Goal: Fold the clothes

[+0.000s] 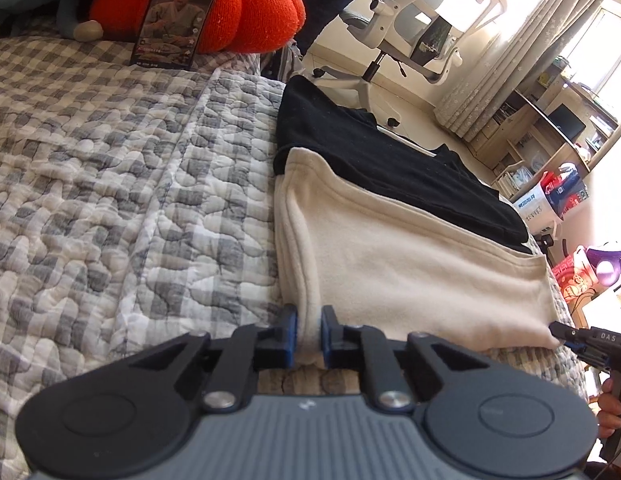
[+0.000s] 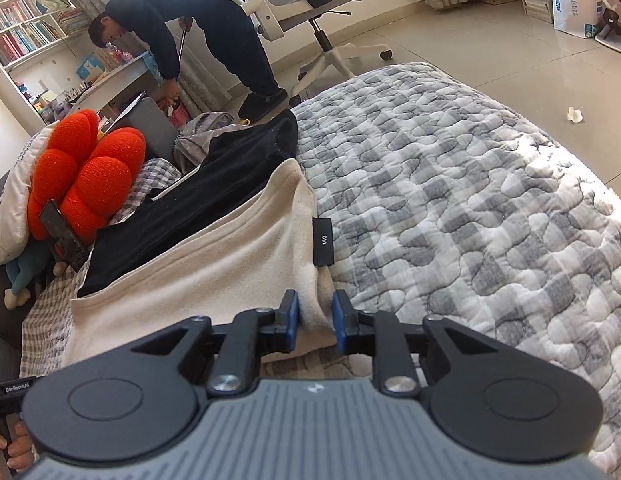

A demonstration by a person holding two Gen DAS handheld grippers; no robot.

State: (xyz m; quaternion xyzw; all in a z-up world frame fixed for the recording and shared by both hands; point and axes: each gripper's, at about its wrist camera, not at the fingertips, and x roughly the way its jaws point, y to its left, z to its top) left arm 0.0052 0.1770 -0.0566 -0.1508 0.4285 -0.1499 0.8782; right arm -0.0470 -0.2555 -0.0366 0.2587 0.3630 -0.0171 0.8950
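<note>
Two claws pinch the near edge of the cream fleece garment on the grey checked quilted bed: left claw and right claw clamp opposite corners. Its folded length runs away from them towards the black garment.

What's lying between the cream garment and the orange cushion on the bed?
A black garment lies between the cream garment and the orange cushion, seen best from the right wrist.

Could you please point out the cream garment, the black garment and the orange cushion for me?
cream garment (image 1: 410, 264): left wrist view, flat middle.
black garment (image 1: 350, 140): left wrist view, upper surface.
orange cushion (image 2: 90, 184): right wrist view, front lobe.
</note>
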